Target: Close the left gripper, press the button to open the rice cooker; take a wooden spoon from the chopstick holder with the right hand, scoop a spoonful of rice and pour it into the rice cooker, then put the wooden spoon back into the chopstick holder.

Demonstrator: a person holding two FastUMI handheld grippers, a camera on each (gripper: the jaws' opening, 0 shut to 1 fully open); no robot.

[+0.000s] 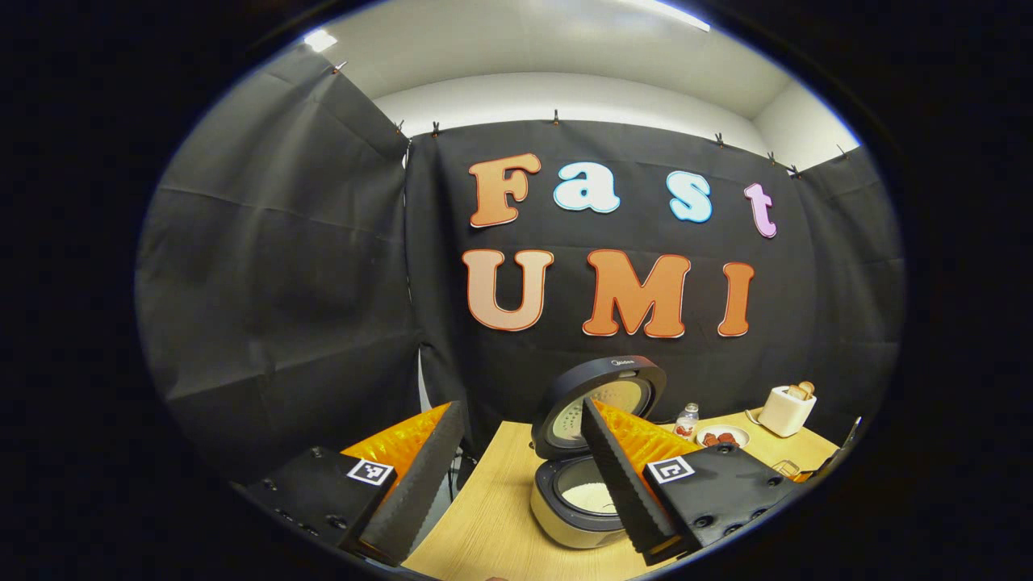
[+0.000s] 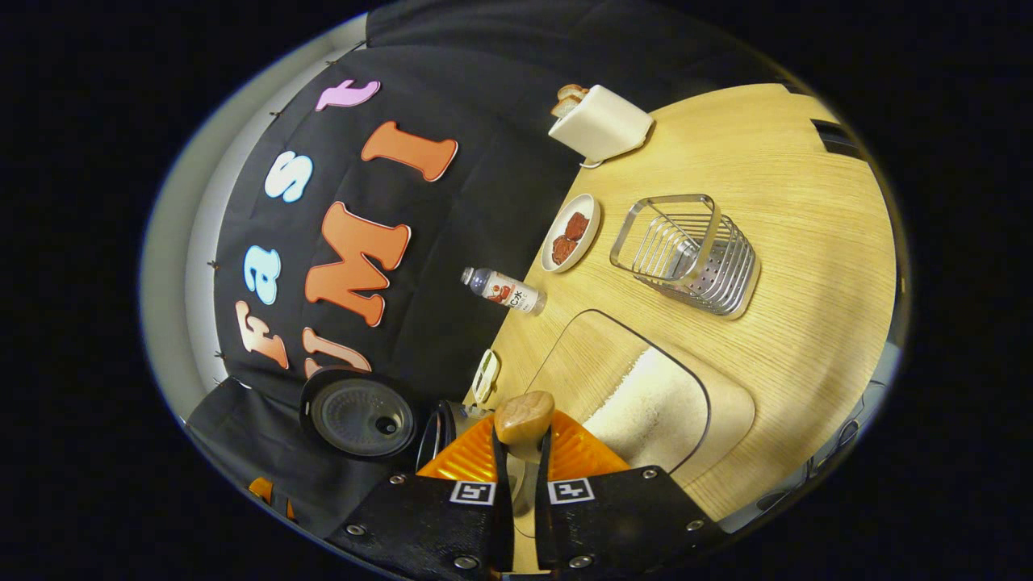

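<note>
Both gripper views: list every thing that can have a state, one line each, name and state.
rice cooker: lid up, rice inside
wooden spoon: clamped in right claw
left claw: open, holding nothing
chopstick holder: upright, no spoon in it
toaster: bread in slots
bottle: capped

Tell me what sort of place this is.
Most likely a mock kitchen set up in a recording booth: a wooden table against black cloth walls, carrying an open rice cooker, a toaster holding bread and a metal chopstick holder.
</note>
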